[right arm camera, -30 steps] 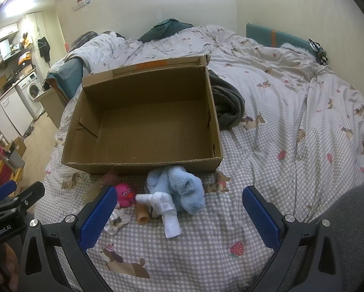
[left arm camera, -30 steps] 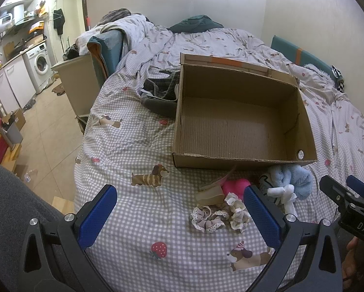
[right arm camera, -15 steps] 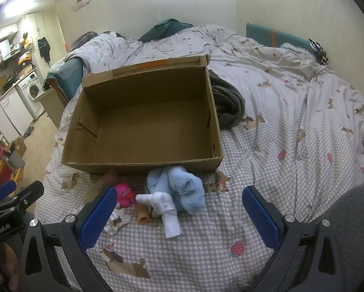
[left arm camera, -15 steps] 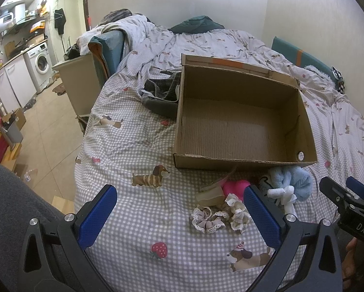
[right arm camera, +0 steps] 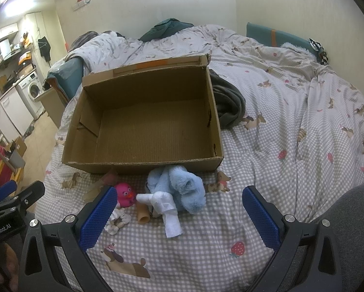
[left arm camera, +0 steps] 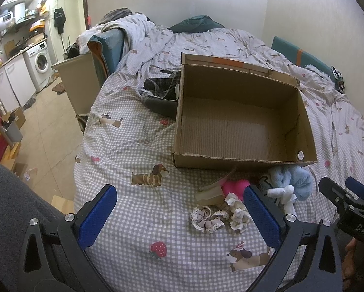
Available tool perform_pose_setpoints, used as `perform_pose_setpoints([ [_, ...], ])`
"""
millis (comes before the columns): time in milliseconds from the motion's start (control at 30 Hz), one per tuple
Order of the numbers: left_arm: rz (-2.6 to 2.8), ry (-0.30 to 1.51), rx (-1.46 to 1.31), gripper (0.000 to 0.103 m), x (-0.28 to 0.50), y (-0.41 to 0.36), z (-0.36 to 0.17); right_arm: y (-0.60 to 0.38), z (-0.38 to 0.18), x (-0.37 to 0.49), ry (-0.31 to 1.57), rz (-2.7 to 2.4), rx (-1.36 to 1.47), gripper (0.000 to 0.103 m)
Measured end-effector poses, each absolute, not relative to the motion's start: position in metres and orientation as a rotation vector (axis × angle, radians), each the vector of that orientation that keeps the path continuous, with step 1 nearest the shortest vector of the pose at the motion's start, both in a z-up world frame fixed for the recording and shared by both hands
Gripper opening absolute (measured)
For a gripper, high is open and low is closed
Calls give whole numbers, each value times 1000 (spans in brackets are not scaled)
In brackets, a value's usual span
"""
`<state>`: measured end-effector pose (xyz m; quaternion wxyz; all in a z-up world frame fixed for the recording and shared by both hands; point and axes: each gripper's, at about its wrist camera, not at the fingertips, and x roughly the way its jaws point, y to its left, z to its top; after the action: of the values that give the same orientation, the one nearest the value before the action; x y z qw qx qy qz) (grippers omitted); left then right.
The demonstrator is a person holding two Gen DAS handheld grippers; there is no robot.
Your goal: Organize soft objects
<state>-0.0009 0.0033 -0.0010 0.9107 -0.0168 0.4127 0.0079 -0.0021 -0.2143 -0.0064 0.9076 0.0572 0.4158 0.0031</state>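
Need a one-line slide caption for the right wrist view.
Open right gripper above fluffy light-blue plush, white sock and pink rubber duck, before an empty brown cardboard box.

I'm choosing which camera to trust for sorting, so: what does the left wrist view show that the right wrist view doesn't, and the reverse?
Only the left wrist view shows both frilly scrunchies whole, and the beige cabinet beside the bed.

Only the right wrist view shows the pink toy's face, the white sock at full length and the tan tube.

Both show the empty cardboard box, the blue plush in front of it, the grey garment beside it, and open hand-held grippers holding nothing.
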Motion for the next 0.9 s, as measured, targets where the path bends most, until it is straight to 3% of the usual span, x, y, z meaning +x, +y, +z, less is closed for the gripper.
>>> perform_pose_setpoints([
  [667, 80, 869, -62, 103, 0, 13, 2, -215, -3, -2, 867, 2, 142, 103],
  [900, 139, 1004, -109, 103, 17, 26, -9, -226, -7, 7, 918, 24, 196, 103],
])
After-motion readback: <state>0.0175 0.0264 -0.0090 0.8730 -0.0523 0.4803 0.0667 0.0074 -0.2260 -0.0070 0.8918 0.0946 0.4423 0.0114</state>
